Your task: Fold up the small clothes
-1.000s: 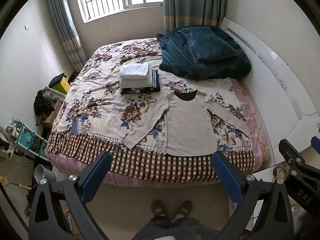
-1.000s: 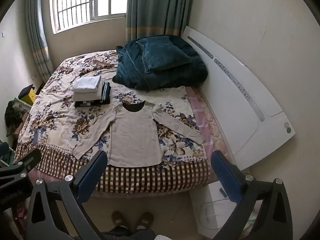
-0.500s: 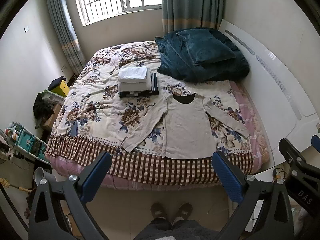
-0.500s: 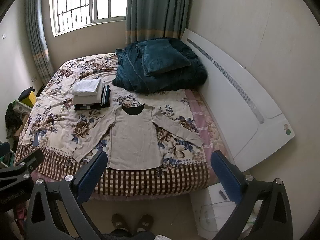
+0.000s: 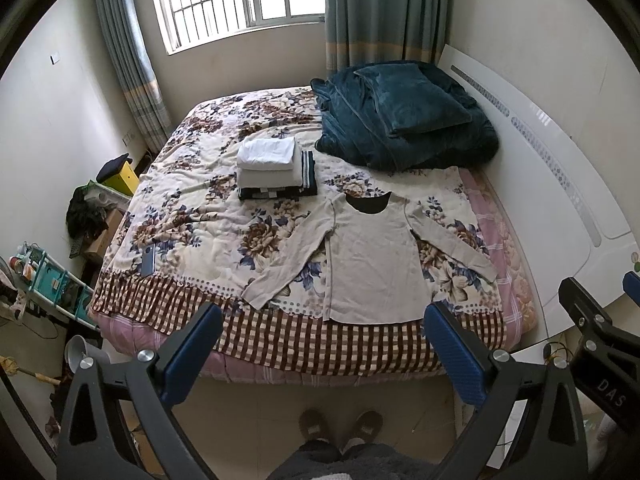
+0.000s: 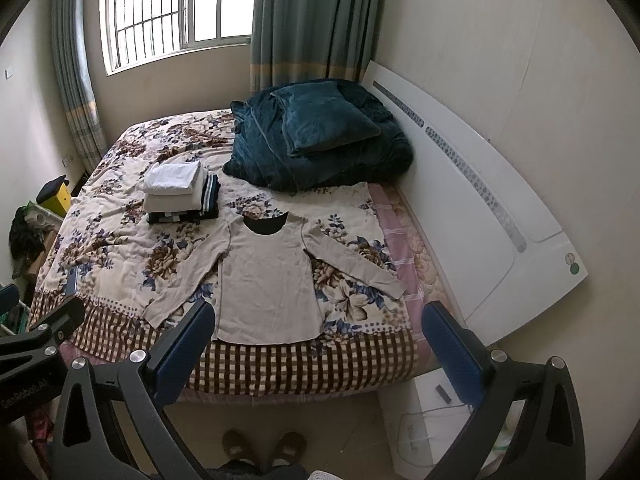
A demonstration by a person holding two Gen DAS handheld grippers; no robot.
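Both tongs were held above the floor, short of the bed's near edge. The left tongs (image 5: 322, 344) stood wide open and empty; the right tongs (image 6: 318, 342) likewise. A beige long-sleeved shirt (image 5: 374, 264) lay flat on the bed (image 5: 192, 224), hem at the near edge, sleeves spread, unfolded. A stack of folded clothes (image 5: 274, 170) sat toward the bed's middle. A dark teal blanket (image 5: 404, 120) occupied the far right corner.

One beige shirt (image 5: 372, 264) spread flat; one folded stack (image 5: 276, 170) (layers uncountable); one teal pillow (image 5: 412, 100); two claws, left claw (image 5: 320, 350) and right claw (image 6: 316, 346).
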